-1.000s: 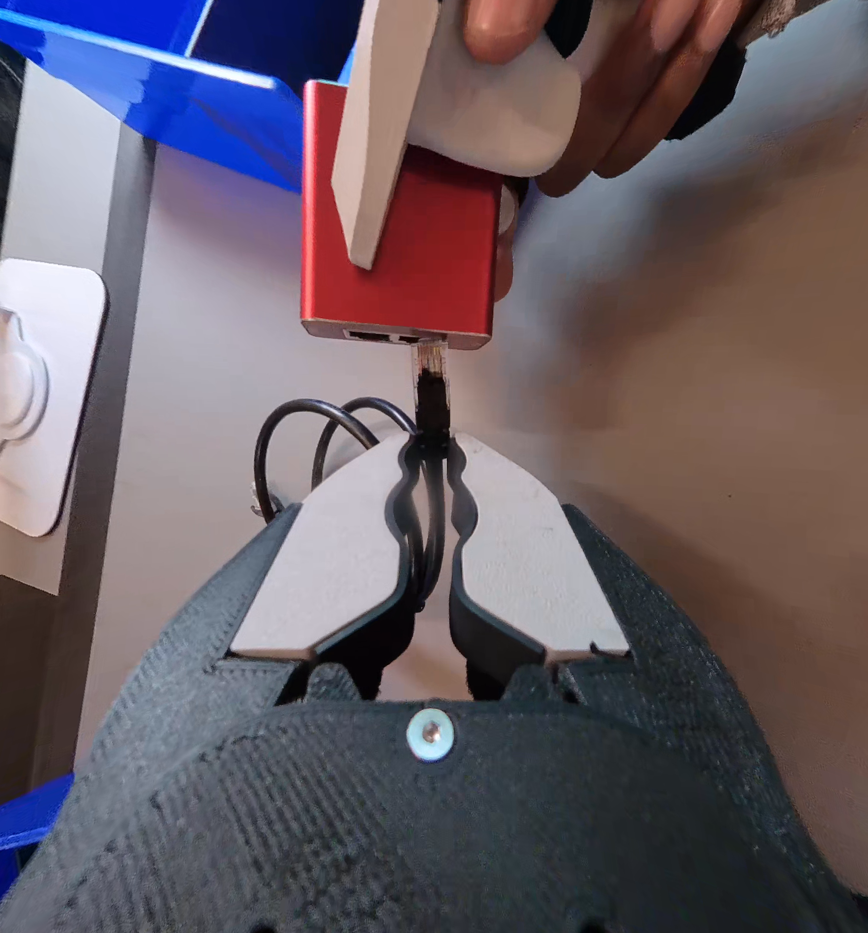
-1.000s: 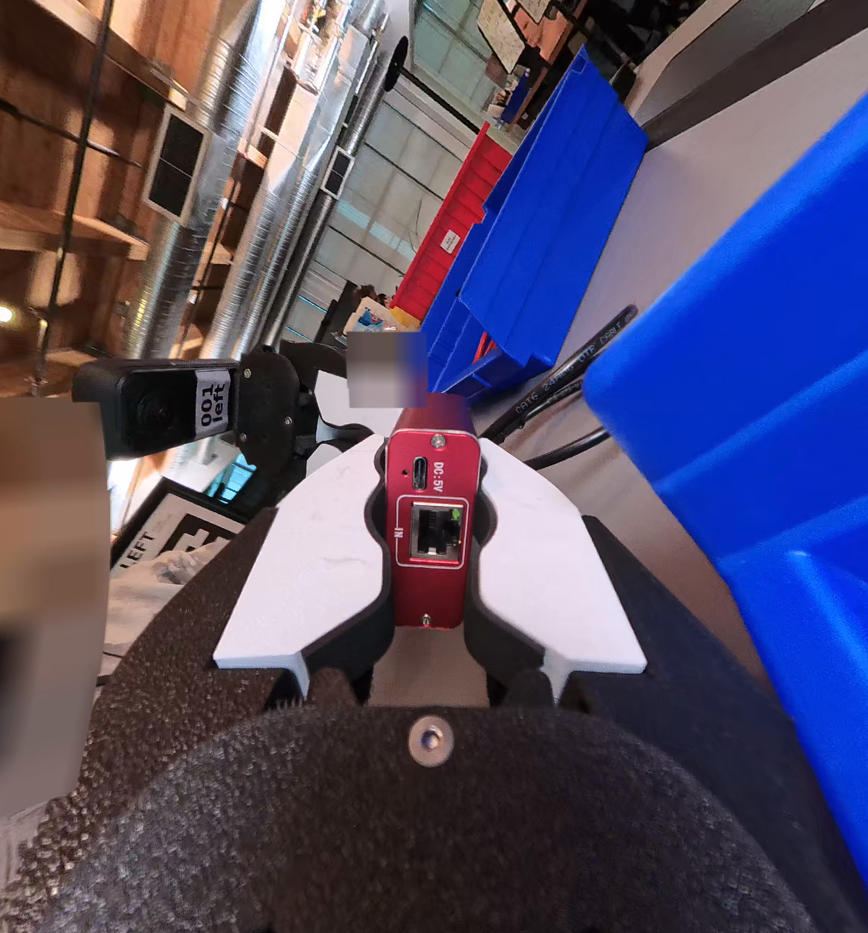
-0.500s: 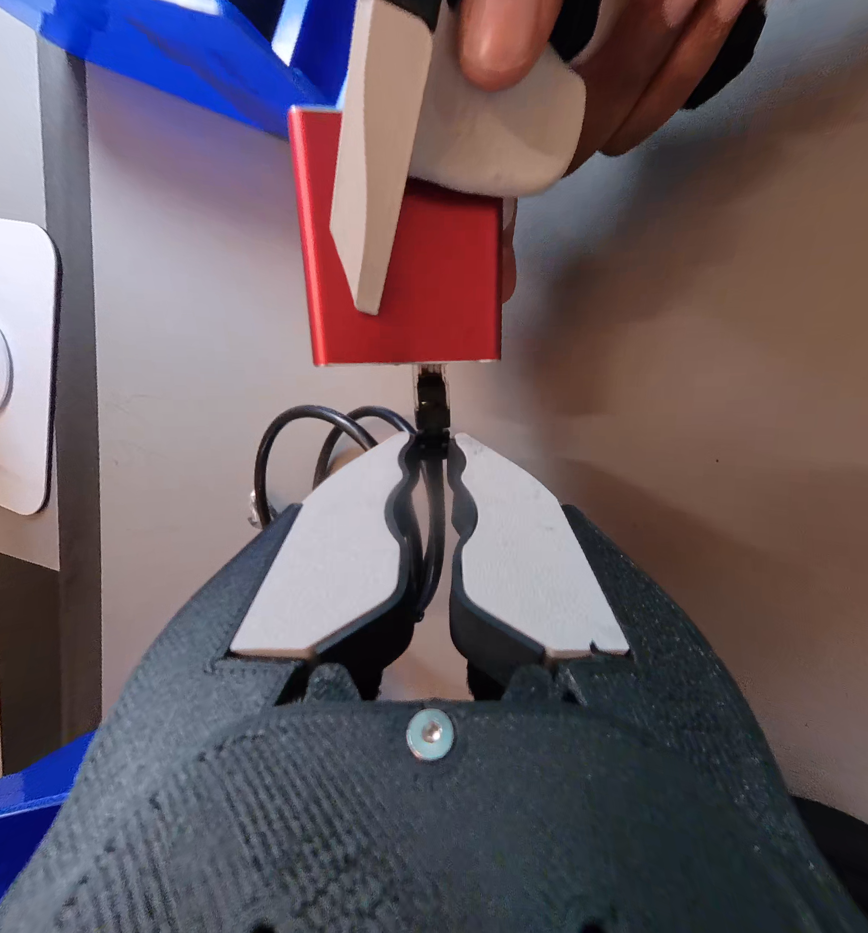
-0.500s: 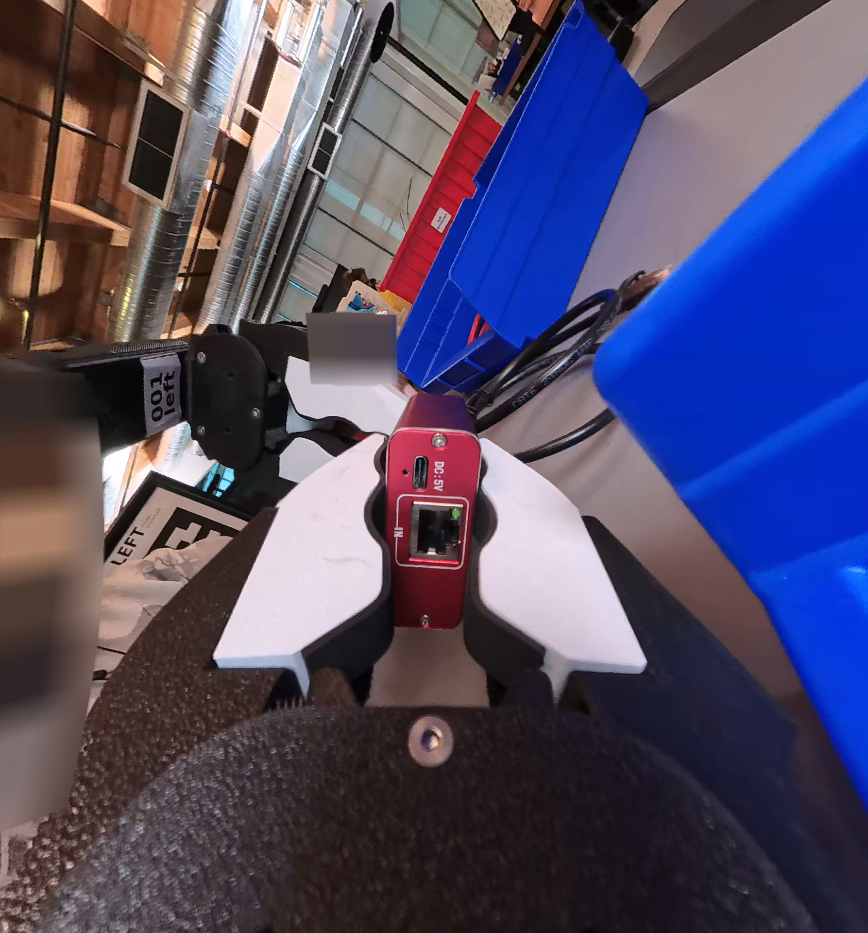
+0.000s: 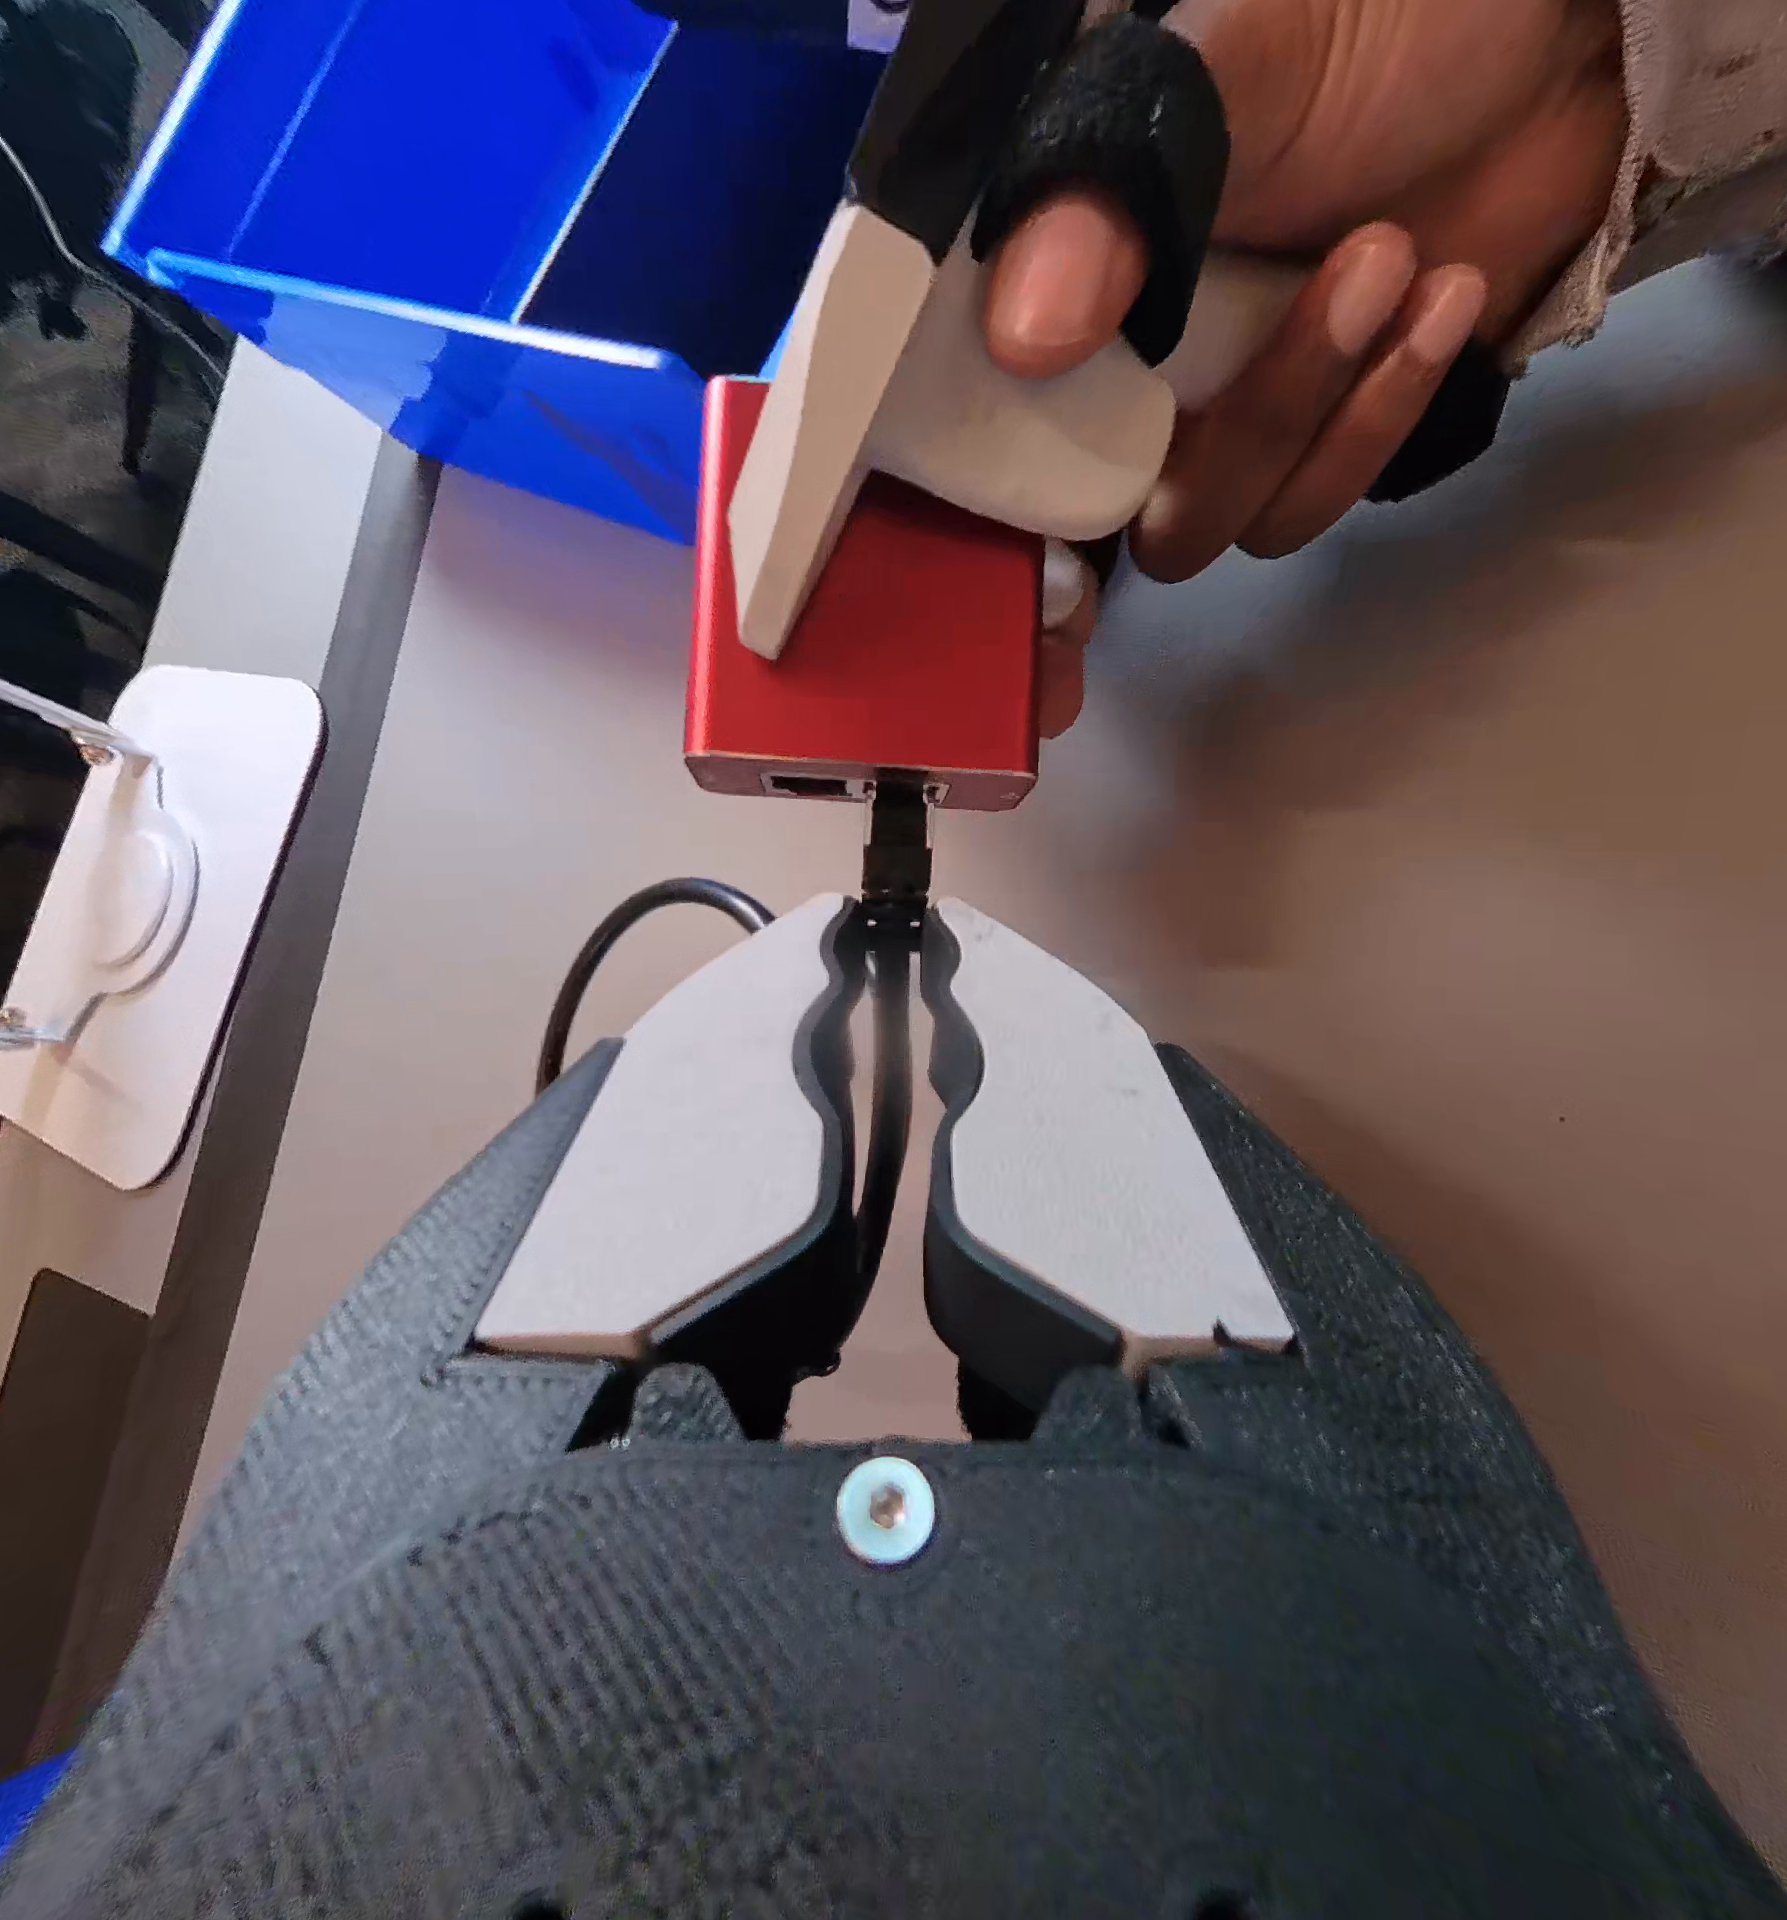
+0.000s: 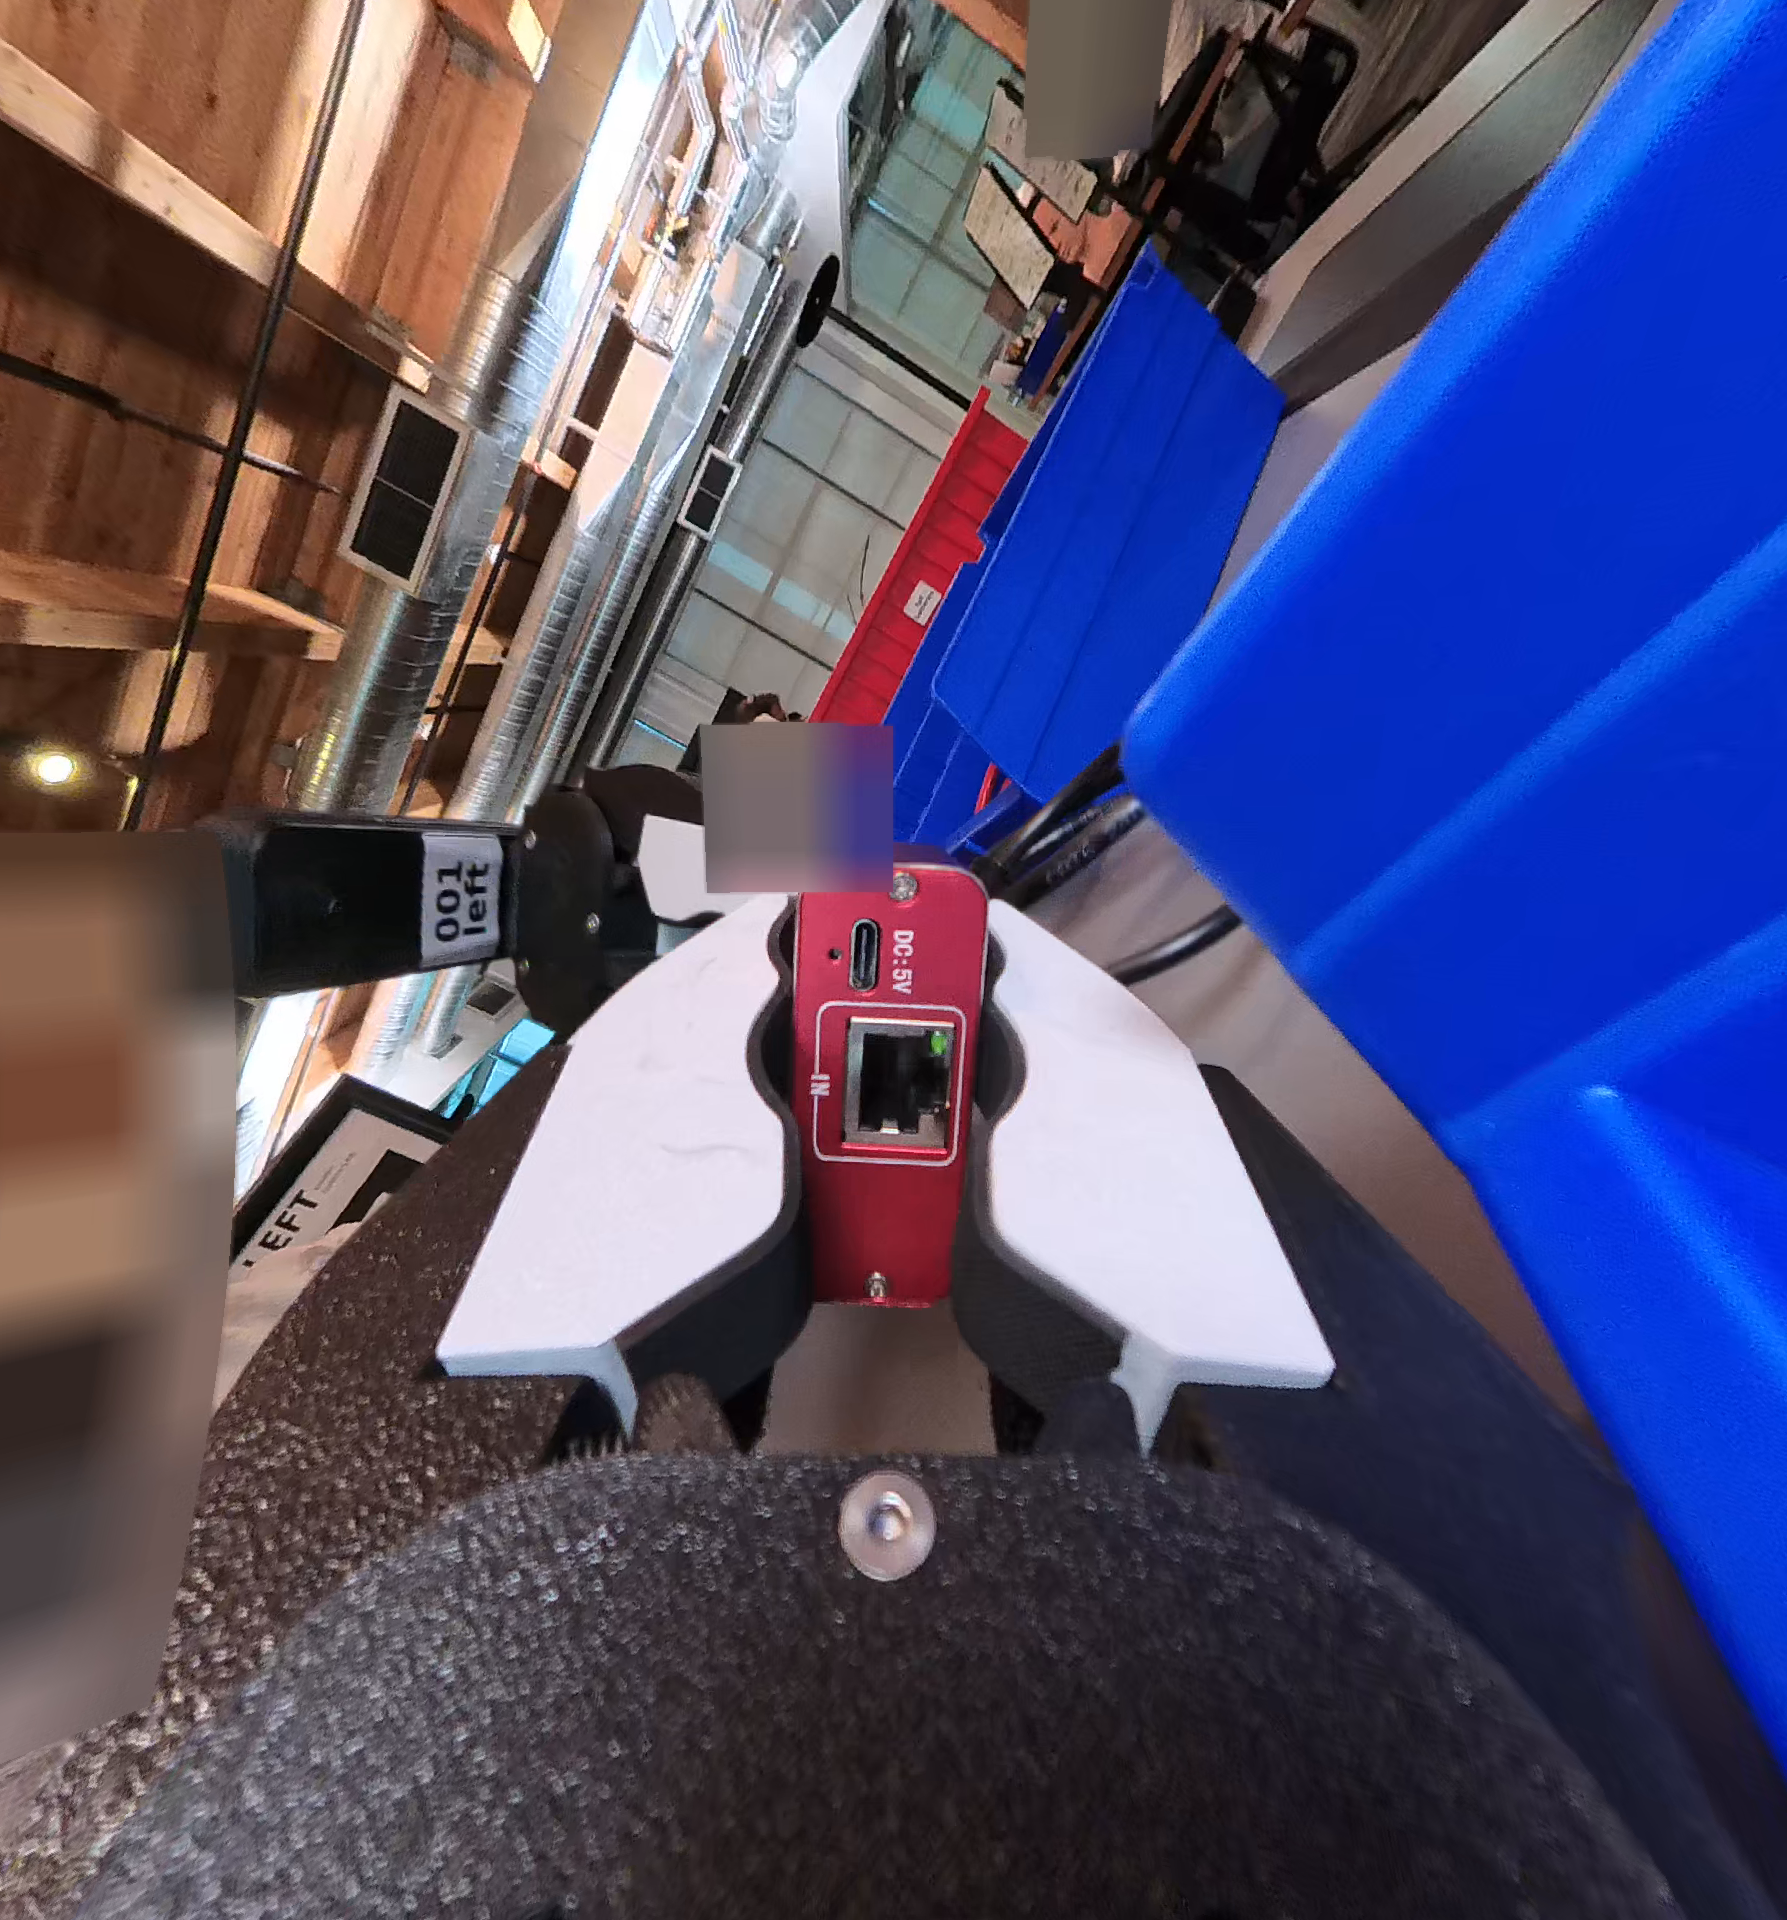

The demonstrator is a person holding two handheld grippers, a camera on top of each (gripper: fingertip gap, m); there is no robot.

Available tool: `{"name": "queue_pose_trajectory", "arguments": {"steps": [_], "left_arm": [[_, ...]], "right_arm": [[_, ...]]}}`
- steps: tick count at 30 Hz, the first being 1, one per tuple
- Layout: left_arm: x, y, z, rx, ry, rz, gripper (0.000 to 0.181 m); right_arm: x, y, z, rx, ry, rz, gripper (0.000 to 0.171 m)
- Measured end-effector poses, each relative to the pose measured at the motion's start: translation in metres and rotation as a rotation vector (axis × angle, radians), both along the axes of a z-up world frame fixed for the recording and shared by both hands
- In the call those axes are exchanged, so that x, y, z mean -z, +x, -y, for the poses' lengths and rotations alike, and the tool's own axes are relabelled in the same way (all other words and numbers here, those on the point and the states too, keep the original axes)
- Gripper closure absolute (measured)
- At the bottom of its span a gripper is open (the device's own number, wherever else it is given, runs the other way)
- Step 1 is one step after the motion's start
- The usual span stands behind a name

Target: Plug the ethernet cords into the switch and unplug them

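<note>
Left wrist view: blue bin [image 5: 432,343] interior unclear.

Left wrist view: camera sits behind the left gripper [image 5: 894,914], looks forward and steeply down onto the bench [image 5: 1440,935]; close range; red switch [image 5: 868,665] just beyond the fingertips, right gripper [image 5: 930,416] entering from the far side. Right wrist view: camera behind the right gripper [image 6: 889,935], rolled sideways, looks low along the bench towards blue bins [image 6: 1491,727] and far hall; switch [image 6: 884,1091] very near. Shared: the switch, seen from opposite ends; the left gripper [image 6: 556,904]; blue bins.
</note>
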State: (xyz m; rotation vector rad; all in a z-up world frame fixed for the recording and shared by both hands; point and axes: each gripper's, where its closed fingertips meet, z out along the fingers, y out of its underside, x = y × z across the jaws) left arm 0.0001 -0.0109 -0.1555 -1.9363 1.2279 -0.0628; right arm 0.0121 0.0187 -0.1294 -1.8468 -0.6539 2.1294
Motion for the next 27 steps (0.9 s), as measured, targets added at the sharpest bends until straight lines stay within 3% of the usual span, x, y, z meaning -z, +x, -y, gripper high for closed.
{"name": "queue_pose_trajectory", "arguments": {"steps": [1,6,13,16,22,27], "left_arm": [[-0.002,0.001,0.0,0.004,0.008,0.018,0.171],[-0.01,0.002,0.006,0.048,-0.055,0.164,0.17],[-0.037,0.005,0.018,0.112,-0.279,0.582,0.15],[-0.046,0.014,0.036,0.221,-0.387,0.688,0.145],[-0.051,0.022,0.045,0.287,-0.334,0.641,0.156],[-0.044,0.015,0.049,0.27,-0.321,0.44,0.156]], "right_arm": [[-0.003,0.001,0.0,0.003,0.012,-0.005,0.142],[-0.015,0.001,0.007,-0.019,0.115,-0.026,0.142],[-0.035,0.005,0.048,-0.114,0.698,-0.08,0.142],[-0.038,0.005,0.063,-0.145,0.778,-0.111,0.143],[-0.041,0.003,0.074,-0.135,0.878,-0.142,0.143],[-0.008,0.005,0.077,-0.24,1.114,0.097,0.142]]}}
